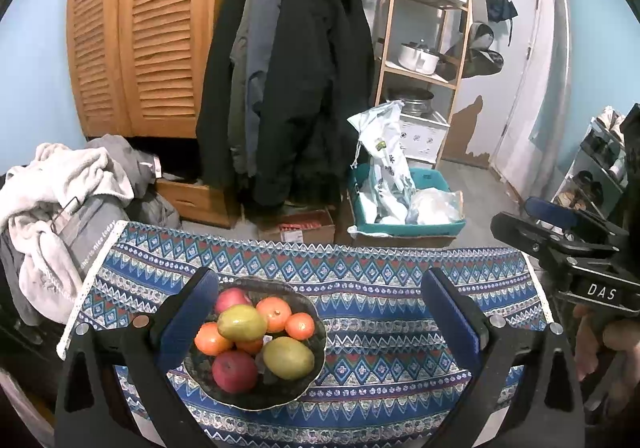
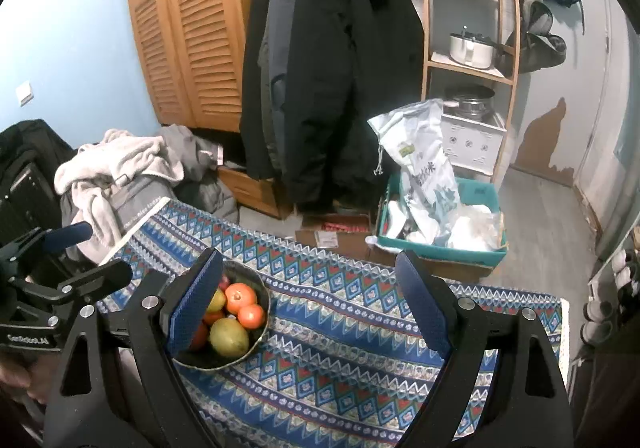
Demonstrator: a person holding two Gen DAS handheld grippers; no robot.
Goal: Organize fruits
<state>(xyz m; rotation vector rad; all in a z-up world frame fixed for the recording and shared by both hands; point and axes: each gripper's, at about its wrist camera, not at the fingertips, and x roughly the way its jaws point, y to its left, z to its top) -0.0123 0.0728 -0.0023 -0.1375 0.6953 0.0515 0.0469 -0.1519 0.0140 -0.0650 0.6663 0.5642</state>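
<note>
A dark glass bowl [image 1: 298, 394] sits on the blue patterned tablecloth [image 1: 380, 312]. It holds two red apples [image 1: 234, 371], two yellow-green mangoes [image 1: 289, 357] and several oranges [image 1: 274, 313]. My left gripper [image 1: 320, 312] is open and empty, hovering above the table with the bowl by its left finger. My right gripper [image 2: 310, 304] is open and empty; the bowl [image 2: 260, 332] lies partly behind its left finger [image 2: 196, 300]. The right gripper also shows at the right edge of the left wrist view [image 1: 560, 240]. The left gripper shows at the left edge of the right wrist view [image 2: 60, 264].
Beyond the table stand a louvred wooden wardrobe [image 1: 132, 32], hanging dark coats [image 1: 296, 80], a wooden shelf with pots [image 1: 424, 48] and a teal bin of bags [image 1: 404, 204]. A pile of clothes [image 1: 60, 200] lies left of the table.
</note>
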